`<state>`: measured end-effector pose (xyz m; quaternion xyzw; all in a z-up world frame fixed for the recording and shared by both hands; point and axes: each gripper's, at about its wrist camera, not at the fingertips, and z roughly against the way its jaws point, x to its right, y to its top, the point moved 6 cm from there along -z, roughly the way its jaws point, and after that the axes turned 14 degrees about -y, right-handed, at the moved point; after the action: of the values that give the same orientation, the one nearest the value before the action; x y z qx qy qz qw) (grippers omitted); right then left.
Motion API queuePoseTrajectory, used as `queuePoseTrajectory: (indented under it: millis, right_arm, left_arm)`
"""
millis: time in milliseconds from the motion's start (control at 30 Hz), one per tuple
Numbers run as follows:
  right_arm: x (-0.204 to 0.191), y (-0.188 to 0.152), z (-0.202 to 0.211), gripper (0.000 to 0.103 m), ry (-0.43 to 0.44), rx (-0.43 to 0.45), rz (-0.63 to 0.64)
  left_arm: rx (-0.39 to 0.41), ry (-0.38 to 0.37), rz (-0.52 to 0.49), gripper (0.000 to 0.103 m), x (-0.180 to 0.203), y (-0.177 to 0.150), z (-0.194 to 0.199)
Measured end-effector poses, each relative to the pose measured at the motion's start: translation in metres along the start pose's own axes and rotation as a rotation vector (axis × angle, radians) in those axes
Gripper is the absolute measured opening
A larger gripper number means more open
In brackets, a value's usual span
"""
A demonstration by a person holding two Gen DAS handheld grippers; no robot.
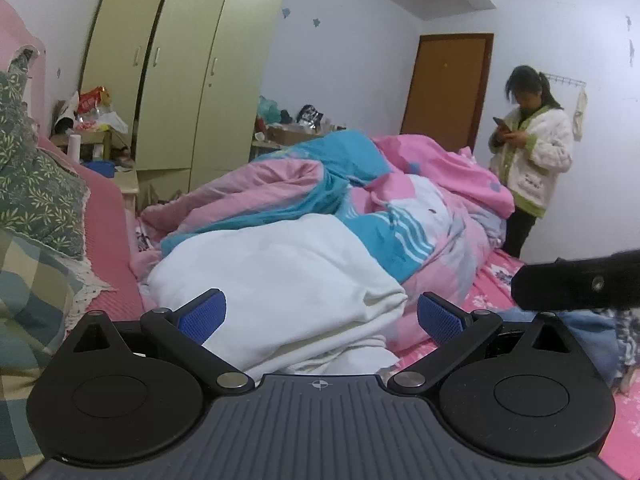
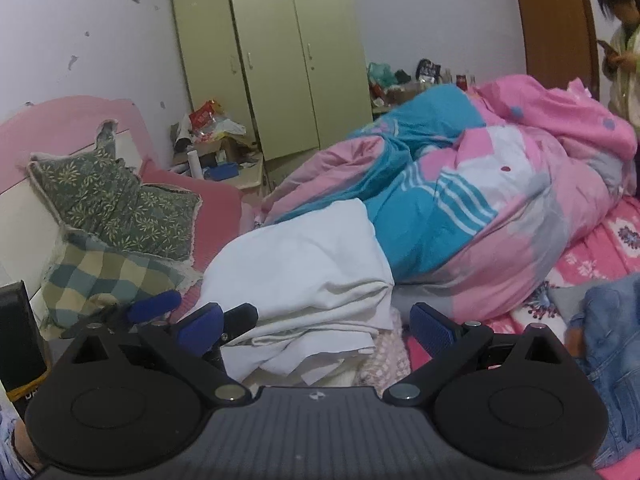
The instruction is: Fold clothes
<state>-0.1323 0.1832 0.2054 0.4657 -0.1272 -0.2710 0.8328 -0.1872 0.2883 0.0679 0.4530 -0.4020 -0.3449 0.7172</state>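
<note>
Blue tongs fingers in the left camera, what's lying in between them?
Folded white cloth lies between the open left tongs' blue pads, seen in the left wrist view.

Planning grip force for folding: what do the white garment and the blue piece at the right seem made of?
White garment: soft matte woven or knit cloth, probably cotton; it drapes in rounded folds. Blue piece: looks like denim, with a faded, mottled wash and visible seams.

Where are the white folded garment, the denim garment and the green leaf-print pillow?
white folded garment (image 1: 280,280), left wrist view, on its top surface.
denim garment (image 2: 612,328), right wrist view, on its blue fabric.
green leaf-print pillow (image 2: 116,204), right wrist view, on its face.
</note>
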Motion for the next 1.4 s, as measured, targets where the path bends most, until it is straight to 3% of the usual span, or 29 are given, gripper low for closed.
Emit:
queuePoseTrajectory:
  millis: [500, 1400]
  right_arm:
    - [0.002, -0.008, 0.029, 0.101, -0.061, -0.015, -0.047]
    - [-0.004, -0.010, 0.035, 0.101, -0.053, -0.015, -0.053]
  left_arm:
    - [0.019, -0.005, -0.029, 0.103, 0.016, -0.005, 0.023]
    - [0.012, -0.002, -0.026, 0.103, 0.019, -0.006, 0.035]
